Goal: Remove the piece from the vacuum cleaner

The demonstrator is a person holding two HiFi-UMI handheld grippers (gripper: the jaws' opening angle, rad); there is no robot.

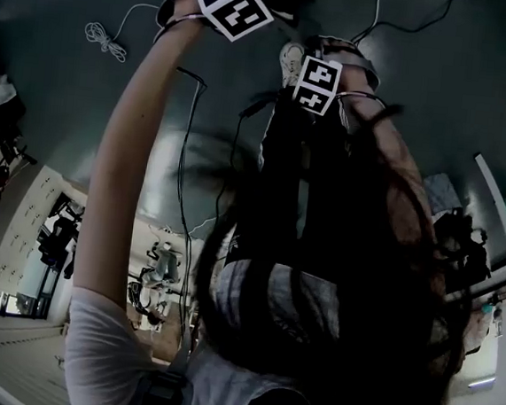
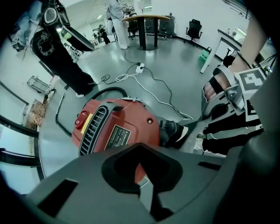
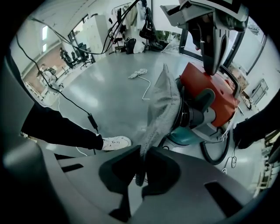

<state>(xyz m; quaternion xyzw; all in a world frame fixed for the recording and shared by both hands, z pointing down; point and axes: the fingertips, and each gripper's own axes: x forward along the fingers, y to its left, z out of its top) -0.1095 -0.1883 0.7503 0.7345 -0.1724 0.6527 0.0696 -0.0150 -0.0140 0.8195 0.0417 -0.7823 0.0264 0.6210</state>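
**Print in view, none of it legible**

The red vacuum cleaner (image 2: pixel 131 122) carries a dark rating plate (image 2: pixel 118 136) on its casing. The plate is filled with several lines of white print, but the letters are too small to read. Beside the vent grille sits a red rocker switch (image 2: pixel 82 119) on a yellow surround, with what looks like a small white ring mark at one end. The left gripper's marker cube (image 1: pixel 229 3) and the right gripper's marker cube (image 1: pixel 316 85) show black-and-white square code patterns, not letters or numbers. No brand name can be made out.
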